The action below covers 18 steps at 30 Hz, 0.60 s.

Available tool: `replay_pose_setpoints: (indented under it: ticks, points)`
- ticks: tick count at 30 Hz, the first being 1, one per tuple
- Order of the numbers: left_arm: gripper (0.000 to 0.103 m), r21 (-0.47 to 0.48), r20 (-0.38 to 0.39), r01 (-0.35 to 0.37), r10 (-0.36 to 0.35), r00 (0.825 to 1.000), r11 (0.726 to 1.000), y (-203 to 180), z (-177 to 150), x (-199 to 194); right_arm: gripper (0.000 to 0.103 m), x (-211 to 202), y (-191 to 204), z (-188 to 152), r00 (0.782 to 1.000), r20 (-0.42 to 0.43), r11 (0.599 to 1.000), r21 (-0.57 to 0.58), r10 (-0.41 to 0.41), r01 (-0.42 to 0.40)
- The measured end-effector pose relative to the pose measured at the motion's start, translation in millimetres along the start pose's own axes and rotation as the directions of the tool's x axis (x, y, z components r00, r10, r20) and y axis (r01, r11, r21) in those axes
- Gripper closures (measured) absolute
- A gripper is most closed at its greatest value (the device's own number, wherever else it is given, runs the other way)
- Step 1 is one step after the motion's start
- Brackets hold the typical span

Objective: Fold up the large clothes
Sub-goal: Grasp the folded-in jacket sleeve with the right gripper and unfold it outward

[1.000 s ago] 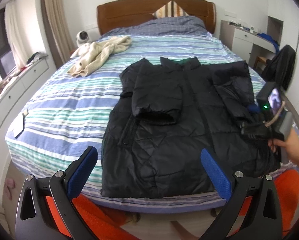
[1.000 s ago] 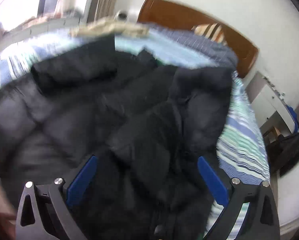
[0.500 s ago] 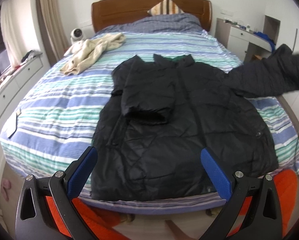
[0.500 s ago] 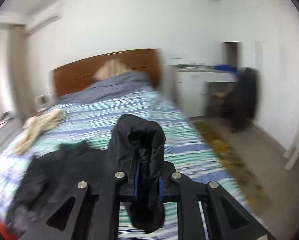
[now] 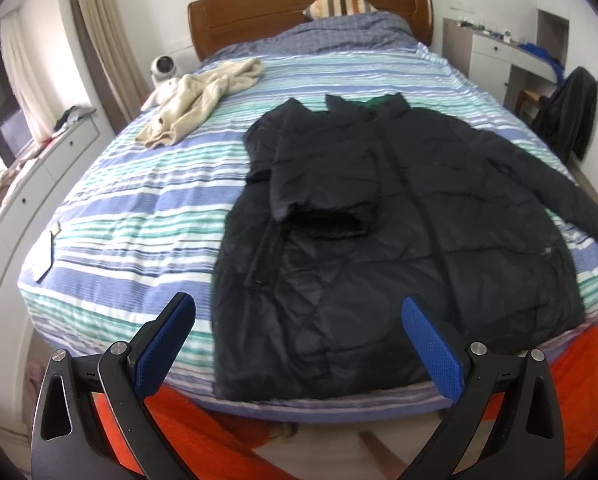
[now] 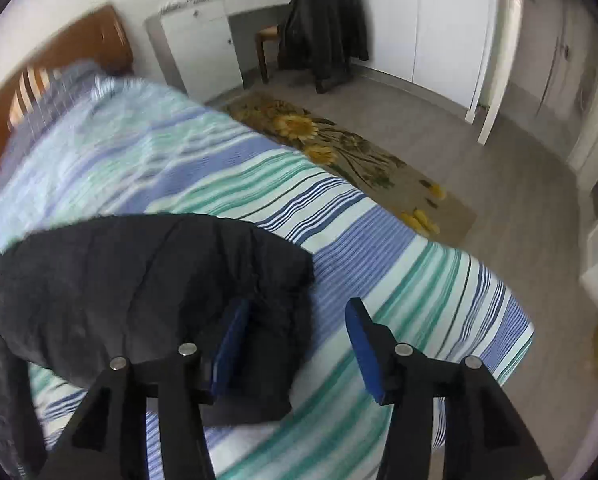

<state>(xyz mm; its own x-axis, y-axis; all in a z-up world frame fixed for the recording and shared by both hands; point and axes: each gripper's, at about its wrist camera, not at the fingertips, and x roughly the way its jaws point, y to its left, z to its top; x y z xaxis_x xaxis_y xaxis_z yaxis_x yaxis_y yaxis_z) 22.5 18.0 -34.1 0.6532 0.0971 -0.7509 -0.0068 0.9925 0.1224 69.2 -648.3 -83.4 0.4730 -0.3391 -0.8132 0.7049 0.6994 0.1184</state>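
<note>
Ahead of your left gripper (image 5: 299, 340) the striped bed (image 5: 147, 216) fills the view, and the black puffer jacket (image 5: 399, 240) lies flat on it, front up, hem toward you at the foot edge. That hem sits just beyond your left fingertips, which probably explains why you hold that tool back and low: it frames the whole garment for the next fold.

One sleeve (image 5: 323, 184) is folded in across the chest, its cuff resting mid-body. The other sleeve (image 6: 151, 288) stretches outward toward the bed's side edge, so the fold looks about half prepared on the sleeve side.

That outstretched sleeve lies directly under and ahead of your right gripper (image 6: 295, 344), its cuff end reaching between the fingers (image 6: 235, 340). The jaws there stand partly apart, and the blue pads do not appear to pinch the cloth; I judge nothing is held. Your left tool is spread wide and empty.

A cream sweater (image 5: 203, 96) lies crumpled far ahead and to the left of the left tool, well apart from the jacket. Beyond it a small round camera (image 5: 164, 67) sits by the headboard.
</note>
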Motion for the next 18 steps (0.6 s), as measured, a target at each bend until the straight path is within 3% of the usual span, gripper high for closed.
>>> replay_pose_setpoints:
  ticks: [1, 2, 4, 6, 8, 10, 12, 14, 18]
  points:
    - [0.000, 0.001, 0.001, -0.002, 0.002, 1.000, 1.000, 3.3, 2.5, 5.4, 0.051, -13.3, 3.3, 1.0, 0.999, 0.036, 1.000, -0.019, 0.015, -0.014]
    - [0.000, -0.001, 0.001, 0.001, -0.001, 1.000, 1.000, 5.8, 4.6, 9.8, 0.051, -37.0, 11.0, -0.8, 0.993, 0.102, 0.996, -0.060, 0.066, -0.060]
    - [0.000, -0.012, -0.004, 0.031, -0.031, 1.000, 0.999, 12.1, 14.0, 24.3, 0.051, -62.8, 34.8, -3.1, 0.969, 0.153, 0.975, -0.144, 0.192, -0.171]
    - [0.000, -0.018, -0.009, 0.069, -0.069, 0.998, 0.997, 15.8, 24.0, 37.7, 0.050, -67.5, 53.9, -8.6, 0.943, 0.124, 0.936, -0.216, 0.310, -0.279]
    - [0.000, -0.017, -0.006, 0.104, -0.104, 0.995, 0.994, 17.5, 32.1, 50.7, 0.049, -52.7, 68.5, -14.9, 0.929, 0.083, 0.911, -0.248, 0.360, -0.331]
    - [0.000, -0.022, -0.015, 0.120, -0.120, 0.993, 0.993, 20.0, 41.8, 72.2, 0.048, -10.5, 75.0, -25.3, 0.939, 0.010, 0.918, -0.216, 0.344, -0.334]
    - [0.000, -0.034, -0.042, 0.138, -0.139, 0.989, 0.990, 22.6, 48.6, 94.8, 0.048, 46.0, 69.6, -39.9, 0.953, -0.130, 0.952, -0.103, 0.273, -0.287]
    - [0.000, -0.072, -0.079, 0.153, -0.159, 0.984, 0.986, 27.1, 55.1, 116.1, 0.048, 48.7, 66.2, -46.5, 0.960, -0.066, 0.959, -0.066, 0.271, -0.275]
    - [0.000, -0.217, -0.131, 0.276, -0.308, 0.942, 0.936, 33.9, 66.1, 158.9, 0.048, 26.6, 86.5, -46.3, 0.985, -0.062, 0.975, -0.139, 0.164, -0.171]
